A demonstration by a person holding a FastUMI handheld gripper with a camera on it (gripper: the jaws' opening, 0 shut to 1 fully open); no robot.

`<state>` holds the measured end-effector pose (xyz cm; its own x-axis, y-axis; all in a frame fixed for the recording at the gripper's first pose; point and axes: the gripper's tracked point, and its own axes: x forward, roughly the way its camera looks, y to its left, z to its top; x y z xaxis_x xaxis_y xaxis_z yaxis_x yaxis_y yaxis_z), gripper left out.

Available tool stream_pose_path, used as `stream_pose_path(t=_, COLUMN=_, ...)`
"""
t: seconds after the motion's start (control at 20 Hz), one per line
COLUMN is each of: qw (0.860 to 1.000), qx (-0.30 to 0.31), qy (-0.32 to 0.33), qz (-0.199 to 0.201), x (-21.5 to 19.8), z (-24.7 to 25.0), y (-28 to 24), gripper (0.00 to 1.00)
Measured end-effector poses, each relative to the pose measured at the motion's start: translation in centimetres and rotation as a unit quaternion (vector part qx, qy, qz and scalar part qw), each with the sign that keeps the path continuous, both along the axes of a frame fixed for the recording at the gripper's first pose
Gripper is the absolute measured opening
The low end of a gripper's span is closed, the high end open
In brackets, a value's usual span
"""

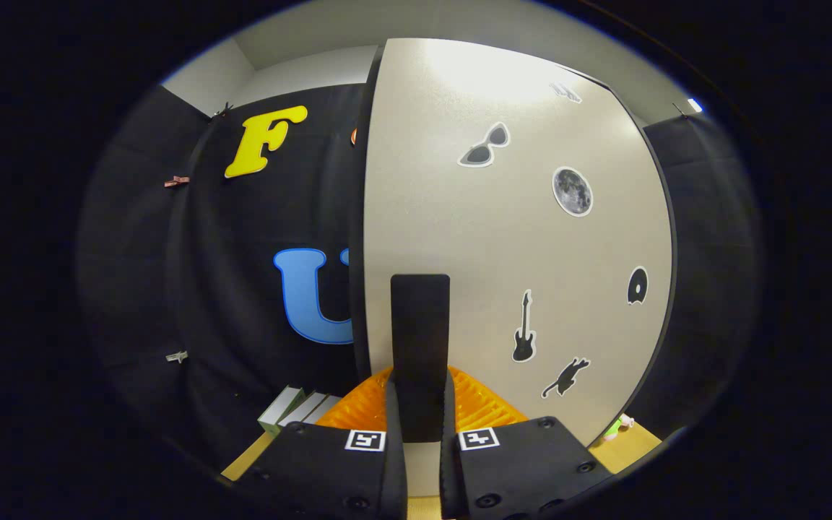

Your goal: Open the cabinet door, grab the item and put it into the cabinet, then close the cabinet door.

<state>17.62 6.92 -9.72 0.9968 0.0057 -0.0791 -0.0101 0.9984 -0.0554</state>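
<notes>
A beige cabinet door (517,238) with several dark stickers stands right in front of me. Its upright black bar handle (419,325) sits near the door's left edge. My gripper (420,386) is shut on the lower part of this handle, one finger against each side. The ribbed fingers (481,404) spread out behind the handle, close to the door face. A small green and pink item (618,427) lies on the wooden tabletop (636,442) past the door's lower right corner, mostly hidden. I cannot tell whether the door is ajar.
A few pale books (293,410) lie flat on the table to the left of my fingers, below the door's left edge. The black booth cloth hangs behind and on both sides of the cabinet.
</notes>
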Motion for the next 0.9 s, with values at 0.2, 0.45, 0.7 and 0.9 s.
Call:
stream_pose_path(t=0.2, qw=1.0, qx=-0.004, qy=0.016, qz=0.02, x=-4.1, z=0.7, y=-1.1, gripper=0.22)
stream_pose_path(t=0.45, qw=1.0, qx=0.007, qy=0.017, qz=0.006, x=-8.4, z=1.3, y=-3.0, gripper=0.22)
stream_pose_path(t=0.7, qw=0.999, qx=0.0, qy=0.008, qz=-0.035, x=-11.9, z=2.0, y=-5.4, gripper=0.21)
stream_pose_path(t=0.9, qw=0.999, qx=0.005, qy=0.006, qz=-0.038, x=-14.4, z=2.5, y=-7.7, gripper=0.21)
